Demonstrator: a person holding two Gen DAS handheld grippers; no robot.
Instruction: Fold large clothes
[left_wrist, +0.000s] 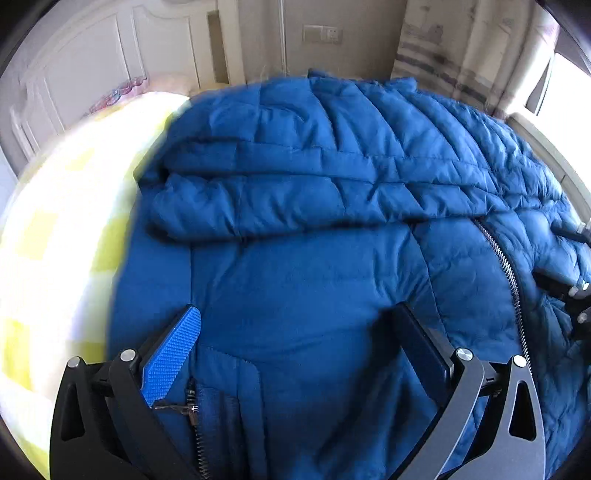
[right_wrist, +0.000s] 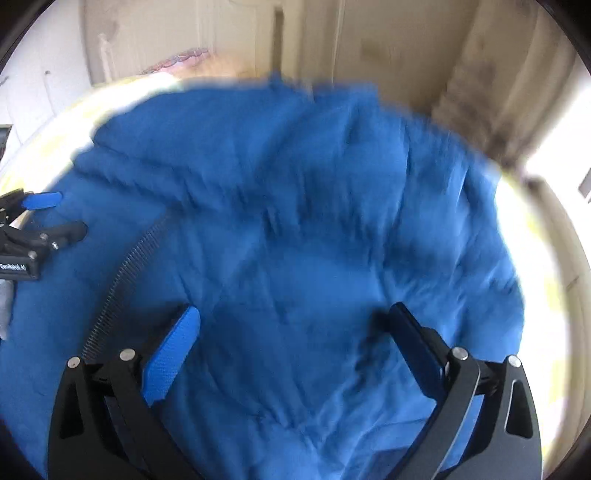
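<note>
a blue quilted jacket (left_wrist: 332, 229) fills most of both frames, spread over a bed with a yellow checked cover (left_wrist: 62, 236) at the left edge. its zipper (left_wrist: 506, 273) runs down the right. the left gripper (left_wrist: 295, 343) and right gripper (right_wrist: 295, 343) hover above it, fingers wide apart, holding nothing.

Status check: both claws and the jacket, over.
Left claw open, over the blue jacket. Right claw open, holding nothing. Jacket spread on the yellow checked bedding, one sleeve folded across. Nothing in the way.
</note>
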